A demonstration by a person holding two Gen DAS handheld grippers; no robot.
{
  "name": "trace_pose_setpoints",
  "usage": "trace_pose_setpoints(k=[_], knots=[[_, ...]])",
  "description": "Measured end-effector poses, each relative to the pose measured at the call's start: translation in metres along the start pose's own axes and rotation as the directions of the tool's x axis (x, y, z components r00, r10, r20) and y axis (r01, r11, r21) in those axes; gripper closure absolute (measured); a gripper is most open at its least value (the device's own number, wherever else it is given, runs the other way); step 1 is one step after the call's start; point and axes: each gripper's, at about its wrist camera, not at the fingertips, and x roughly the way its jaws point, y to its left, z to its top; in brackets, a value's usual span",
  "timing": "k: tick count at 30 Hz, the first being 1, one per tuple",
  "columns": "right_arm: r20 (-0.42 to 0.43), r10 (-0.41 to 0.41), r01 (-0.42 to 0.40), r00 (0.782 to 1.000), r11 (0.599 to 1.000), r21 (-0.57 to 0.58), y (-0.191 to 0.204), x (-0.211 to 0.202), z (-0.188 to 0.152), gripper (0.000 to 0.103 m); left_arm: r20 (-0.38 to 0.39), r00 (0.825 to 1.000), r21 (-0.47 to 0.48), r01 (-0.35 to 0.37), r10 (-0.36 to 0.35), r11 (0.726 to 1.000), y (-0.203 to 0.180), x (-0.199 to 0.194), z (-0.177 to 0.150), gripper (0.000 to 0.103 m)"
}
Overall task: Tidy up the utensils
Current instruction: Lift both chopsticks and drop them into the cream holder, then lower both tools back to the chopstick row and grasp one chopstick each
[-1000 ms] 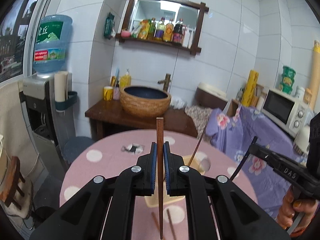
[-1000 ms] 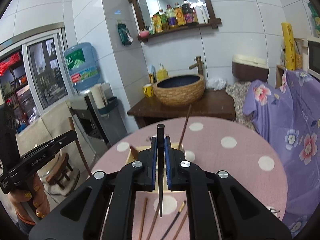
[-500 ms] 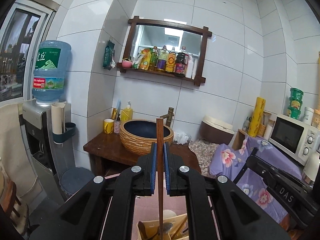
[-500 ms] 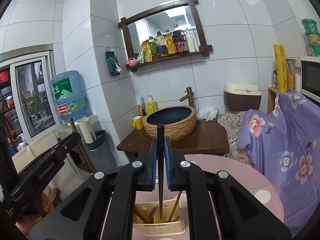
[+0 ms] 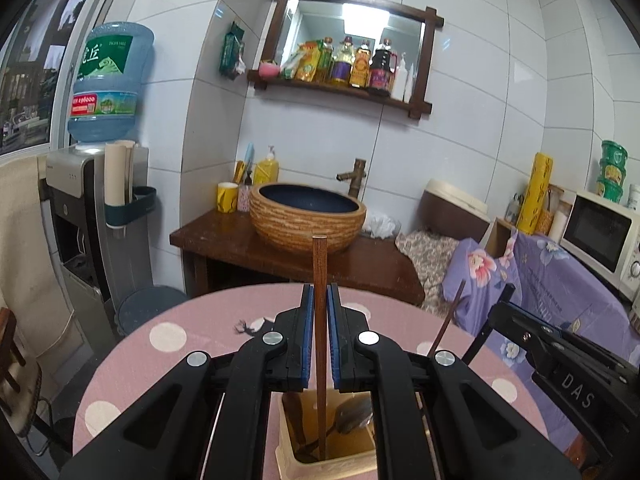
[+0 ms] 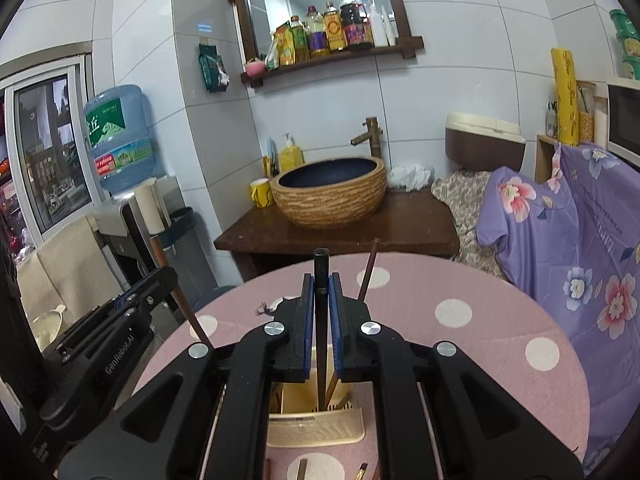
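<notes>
While both grippers sit right above the beige utensil holder [image 5: 294, 450], each one is pinching a single chopstick. Left gripper [image 5: 320, 340] has its blue pads clenched on a brown wooden chopstick [image 5: 319, 264], held pretty much upright, with the lower end reaching down inside the holder and the top sticking up well past the fingertips. Right gripper [image 6: 321, 332] is clamped the same way on a black chopstick [image 6: 321, 268], also upright, lower end dipping into the holder [image 6: 316, 426] (can't tell if either tip actually touches the bottom).

Inside the holder, from the left wrist view, there's a metal spoon [image 5: 352, 412] leaning in the right part of the compartment, just beside the brown chopstick. Another brown chopstick [image 6: 369, 270] pokes up out of the holder, tilted to the right of the black one. The holder stands on a round table with a pink polka-dot cloth [image 6: 480, 340]. On the cloth at the near side of the holder, a few more chopstick ends [image 6: 302, 468] lie loose.

Beyond the table from the holder there's a woven-look basin [image 5: 308, 216] on a dark wooden counter [image 5: 224, 240], and a water dispenser [image 5: 108, 80] off to the left of that.
</notes>
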Motion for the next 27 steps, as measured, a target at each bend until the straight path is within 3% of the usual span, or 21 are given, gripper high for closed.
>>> trace_pose_setpoints(k=[7,10,11,13,16,17,19,23,27], knots=[[0.005,0.003,-0.003,1.000,1.000,-0.008,-0.002,0.001,-0.011,0.095,-0.055,0.998,0.029,-0.008,0.009,1.000,0.000,0.011,-0.021,0.095],[0.023,0.028,-0.028,0.999,0.999,-0.021,-0.002,-0.001,-0.012,0.091,-0.042,0.999,0.044,-0.016,0.018,0.999,-0.001,0.009,-0.025,0.095],[0.040,0.024,-0.023,0.999,0.999,-0.034,-0.001,-0.004,-0.014,0.086,-0.041,0.999,0.051,-0.011,0.013,0.999,-0.002,0.007,-0.025,0.095],[0.069,0.023,-0.021,0.997,0.999,-0.031,-0.003,-0.013,-0.018,0.043,-0.046,0.999,0.063,-0.004,0.007,0.998,-0.003,0.003,-0.028,0.094],[0.084,0.009,-0.006,0.996,0.999,-0.035,-0.005,-0.028,-0.028,0.042,-0.060,0.998,0.060,-0.002,0.006,0.998,0.000,-0.008,-0.036,0.080],[0.078,-0.023,0.026,0.997,0.999,-0.044,-0.006,-0.033,-0.033,0.042,-0.066,0.998,0.055,-0.006,0.009,0.998,0.003,-0.012,-0.040,0.064],[0.055,-0.066,0.069,0.996,0.996,-0.050,-0.009,-0.039,-0.044,0.042,-0.098,0.995,0.029,-0.028,0.030,0.999,0.011,-0.020,-0.051,0.048],[-0.083,-0.099,0.094,0.992,0.993,-0.069,-0.021,-0.037,-0.084,0.042,-0.215,0.976,-0.016,-0.043,0.038,0.999,0.028,-0.027,-0.082,0.048],[-0.181,-0.140,0.130,0.973,0.989,-0.069,-0.031,-0.031,-0.128,0.045,-0.343,0.939,-0.018,-0.044,0.035,0.999,0.038,-0.027,-0.124,0.049]])
